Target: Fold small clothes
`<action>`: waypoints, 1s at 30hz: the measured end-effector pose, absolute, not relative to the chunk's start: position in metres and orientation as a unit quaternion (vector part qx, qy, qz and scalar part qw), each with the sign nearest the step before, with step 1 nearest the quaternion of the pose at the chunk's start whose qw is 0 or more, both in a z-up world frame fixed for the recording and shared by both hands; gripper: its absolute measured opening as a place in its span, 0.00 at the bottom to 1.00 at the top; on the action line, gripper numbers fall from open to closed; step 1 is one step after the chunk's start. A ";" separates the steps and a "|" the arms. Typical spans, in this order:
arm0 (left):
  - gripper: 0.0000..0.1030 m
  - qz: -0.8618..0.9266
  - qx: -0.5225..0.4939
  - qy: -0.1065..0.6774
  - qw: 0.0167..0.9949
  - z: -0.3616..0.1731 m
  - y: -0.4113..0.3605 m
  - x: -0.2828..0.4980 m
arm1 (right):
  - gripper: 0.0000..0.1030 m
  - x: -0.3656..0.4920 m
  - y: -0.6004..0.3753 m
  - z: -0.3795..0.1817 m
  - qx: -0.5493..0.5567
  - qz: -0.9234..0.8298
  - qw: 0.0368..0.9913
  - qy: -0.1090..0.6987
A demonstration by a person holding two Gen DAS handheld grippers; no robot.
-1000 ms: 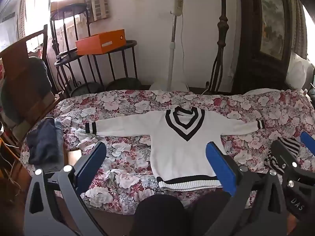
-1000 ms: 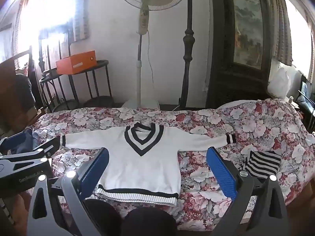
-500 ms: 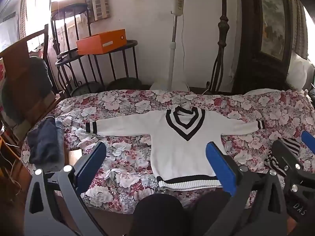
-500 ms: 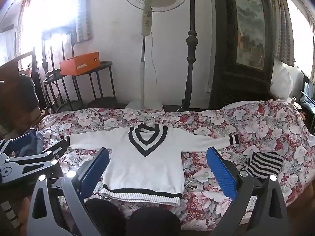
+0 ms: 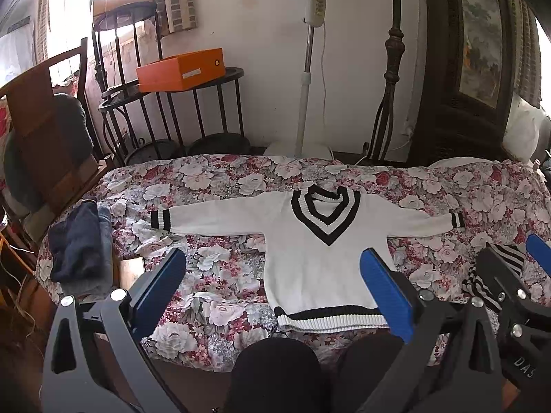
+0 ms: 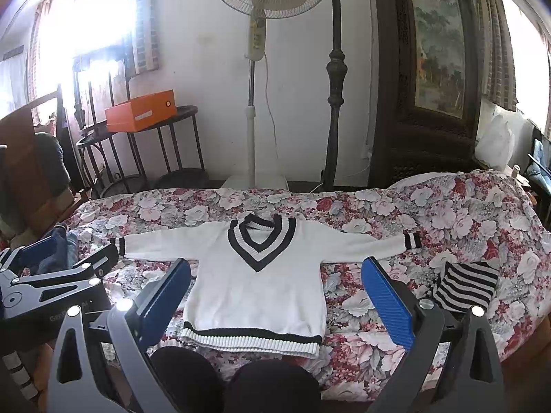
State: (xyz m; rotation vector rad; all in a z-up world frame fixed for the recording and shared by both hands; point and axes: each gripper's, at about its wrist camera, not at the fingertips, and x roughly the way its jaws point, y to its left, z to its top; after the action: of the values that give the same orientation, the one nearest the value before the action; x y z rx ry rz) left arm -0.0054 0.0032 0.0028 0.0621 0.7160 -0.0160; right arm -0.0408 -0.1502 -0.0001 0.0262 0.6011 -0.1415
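A small white sweater [image 5: 310, 258] with a black V-neck and black-banded cuffs lies flat, sleeves spread, on the floral bedspread [image 5: 224, 275]; it also shows in the right wrist view [image 6: 261, 282]. My left gripper [image 5: 272, 289] is open and empty, held above the near edge of the bed in front of the sweater's hem. My right gripper [image 6: 275, 296] is open and empty, also in front of the hem. Each gripper shows at the edge of the other's view.
A folded black-and-white striped garment [image 6: 465, 285] lies on the bed to the right. Folded dark blue clothes [image 5: 79, 244] lie at the left end. Behind the bed stand a fan [image 6: 255, 69], a metal shelf with an orange box [image 5: 180, 69] and a dark cabinet [image 6: 430, 86].
Both grippers have drawn back and risen slightly, so the sweater sits a little lower and further in view. Both stay open. The sweater has not moved.
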 end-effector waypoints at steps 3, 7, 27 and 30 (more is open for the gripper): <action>0.96 -0.007 0.030 0.351 0.936 0.002 0.005 -0.005 | 0.97 -0.040 -0.152 0.000 0.013 -0.069 0.952 0.297; 0.96 -0.007 0.029 0.353 0.935 0.000 0.007 -0.007 | 0.97 -0.040 -0.153 0.000 0.014 -0.068 0.952 0.297; 0.96 -0.006 0.027 0.355 0.934 -0.004 0.008 -0.009 | 0.97 -0.040 -0.150 -0.004 0.022 -0.064 0.951 0.300; 0.96 -0.006 0.027 0.355 0.934 -0.004 0.008 -0.009 | 0.97 -0.040 -0.150 -0.005 0.022 -0.064 0.952 0.300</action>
State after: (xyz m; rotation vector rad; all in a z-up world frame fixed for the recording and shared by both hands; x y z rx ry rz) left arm -0.0089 0.0080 -0.0038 0.0558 0.7258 -0.0122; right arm -0.0400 -0.1498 -0.0046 0.0451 0.6099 -0.1295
